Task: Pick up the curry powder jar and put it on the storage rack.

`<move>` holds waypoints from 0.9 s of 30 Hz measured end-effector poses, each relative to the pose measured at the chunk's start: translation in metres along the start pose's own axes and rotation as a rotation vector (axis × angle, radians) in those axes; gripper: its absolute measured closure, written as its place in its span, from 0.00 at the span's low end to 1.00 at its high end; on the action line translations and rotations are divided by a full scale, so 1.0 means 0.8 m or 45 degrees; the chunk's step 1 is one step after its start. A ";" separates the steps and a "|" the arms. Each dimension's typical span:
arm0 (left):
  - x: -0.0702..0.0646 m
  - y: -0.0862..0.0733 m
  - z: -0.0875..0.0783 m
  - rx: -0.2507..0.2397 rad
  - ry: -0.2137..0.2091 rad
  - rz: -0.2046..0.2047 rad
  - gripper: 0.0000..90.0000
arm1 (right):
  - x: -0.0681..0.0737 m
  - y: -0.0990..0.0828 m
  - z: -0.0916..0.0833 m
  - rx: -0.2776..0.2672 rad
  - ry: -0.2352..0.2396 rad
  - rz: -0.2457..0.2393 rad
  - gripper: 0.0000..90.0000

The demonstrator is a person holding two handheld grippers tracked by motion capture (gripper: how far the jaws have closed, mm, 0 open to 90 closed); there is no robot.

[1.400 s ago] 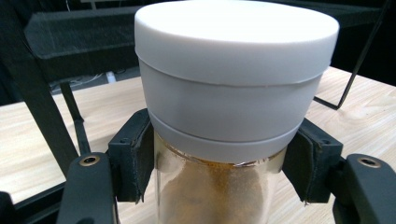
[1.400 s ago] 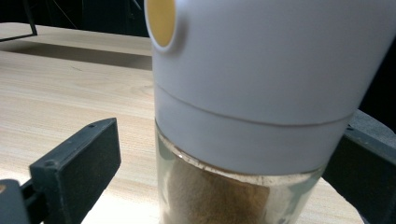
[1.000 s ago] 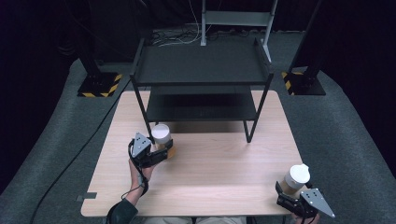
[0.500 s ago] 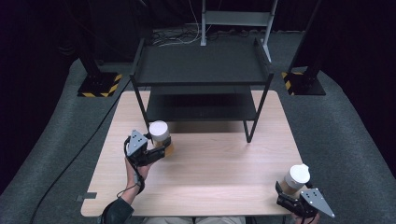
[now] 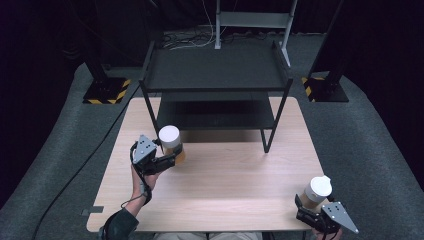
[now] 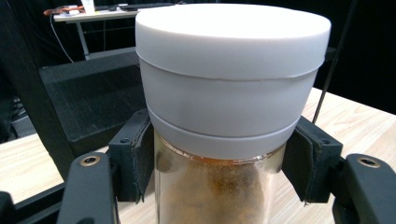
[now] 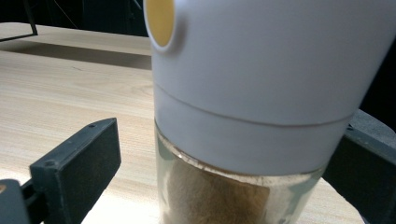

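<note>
Standing at the far half of the wooden table (image 5: 225, 180), a black two-tier shelf rack (image 5: 215, 75) is dominating the scene, its open front facing the person, which is probably why both jars are being handled on this side of it.

Coming next in size, the left gripper (image 5: 167, 159) is hovering near the rack's front left leg, its jaws closed snugly on the left jar (image 5: 171, 142). In the left gripper view the pads (image 6: 135, 158) are pressing on the glass just beneath the white lid (image 6: 232, 56), a sensible place to clamp, since the lid's rim is overhanging the pads and would be stopping the jar from slipping down. That jar, filled with brown powder, is being kept upright, likely to keep the contents settled, and appears raised a little off the tabletop, perhaps heading for a shelf.

At the near right corner, the right gripper (image 5: 312, 212) is sitting with the right jar (image 5: 316, 192) between its jaws. In the right gripper view the near jaw is standing visibly apart from the glass (image 7: 224, 196), so this grip is looking slack; whether the far jaw is touching is unclear. This jar, with a yellow spot (image 7: 161, 18) on its white cap, seems to be resting on the table, waiting its turn.
</note>
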State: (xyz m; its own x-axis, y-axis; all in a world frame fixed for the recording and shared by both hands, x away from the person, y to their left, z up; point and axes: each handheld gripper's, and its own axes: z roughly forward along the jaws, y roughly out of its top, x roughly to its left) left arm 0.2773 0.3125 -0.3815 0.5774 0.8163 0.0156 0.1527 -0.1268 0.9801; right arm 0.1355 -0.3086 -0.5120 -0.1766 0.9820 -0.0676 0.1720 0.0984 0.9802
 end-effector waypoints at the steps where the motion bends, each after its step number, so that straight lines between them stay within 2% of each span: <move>1: 0.000 0.001 -0.001 -0.003 0.000 -0.002 0.37 | 0.000 0.000 0.000 0.001 0.000 0.000 0.00; 27: 0.015 0.038 -0.007 -0.047 -0.031 0.011 0.37 | -0.001 0.001 0.000 0.003 0.003 0.001 0.00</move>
State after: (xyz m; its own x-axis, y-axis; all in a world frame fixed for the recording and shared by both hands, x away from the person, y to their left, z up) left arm 0.2846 0.3216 -0.3502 0.5983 0.8010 0.0200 0.1178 -0.1126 0.9866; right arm 0.1358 -0.3090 -0.5116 -0.1790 0.9816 -0.0665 0.1745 0.0982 0.9797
